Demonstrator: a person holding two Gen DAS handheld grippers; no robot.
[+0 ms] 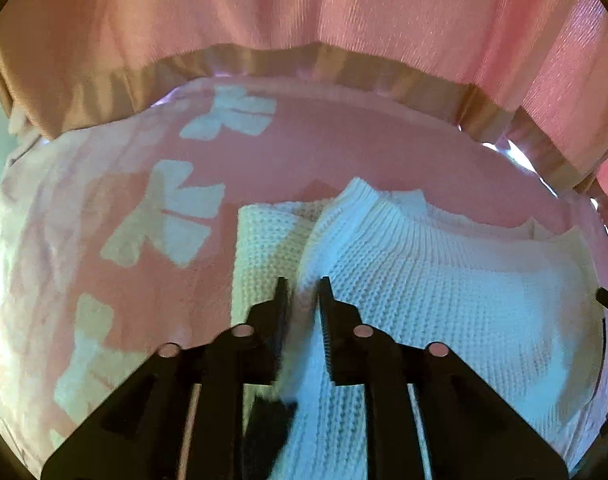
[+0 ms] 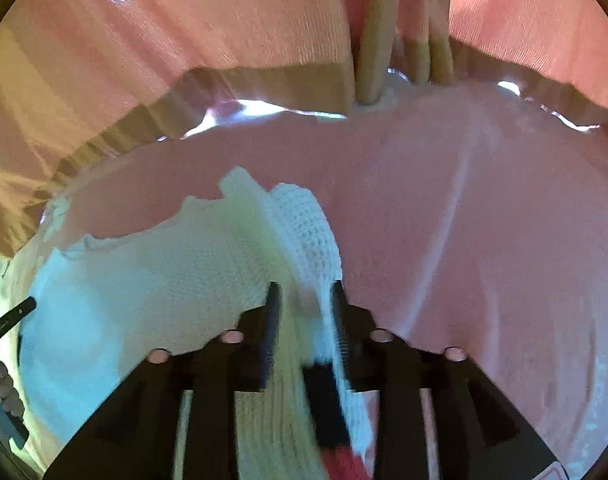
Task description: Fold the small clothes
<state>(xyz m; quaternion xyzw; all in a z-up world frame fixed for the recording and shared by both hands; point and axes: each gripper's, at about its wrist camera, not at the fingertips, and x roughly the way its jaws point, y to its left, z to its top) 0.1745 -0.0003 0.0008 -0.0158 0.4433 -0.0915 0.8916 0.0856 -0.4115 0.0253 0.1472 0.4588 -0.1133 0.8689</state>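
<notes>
A white knitted sweater (image 1: pixel 444 280) lies on a pink cloth with pale bow prints (image 1: pixel 163 216). My left gripper (image 1: pixel 302 286) is shut on a raised fold of the sweater near its left shoulder, and knit bunches between the fingers. In the right wrist view the same sweater (image 2: pixel 163 280) spreads to the left. My right gripper (image 2: pixel 304 290) is shut on its right edge, and a folded waffle-knit sleeve part (image 2: pixel 308 232) rises just ahead of the fingers. The ribbed neckline (image 1: pixel 436 224) faces away from me.
A pink curtain with a tan hem band (image 1: pixel 344 68) hangs behind the table's far edge. Tan poles (image 2: pixel 376 32) stand at the far edge in the right wrist view. The other gripper's tip shows at the frame edge (image 2: pixel 11 316).
</notes>
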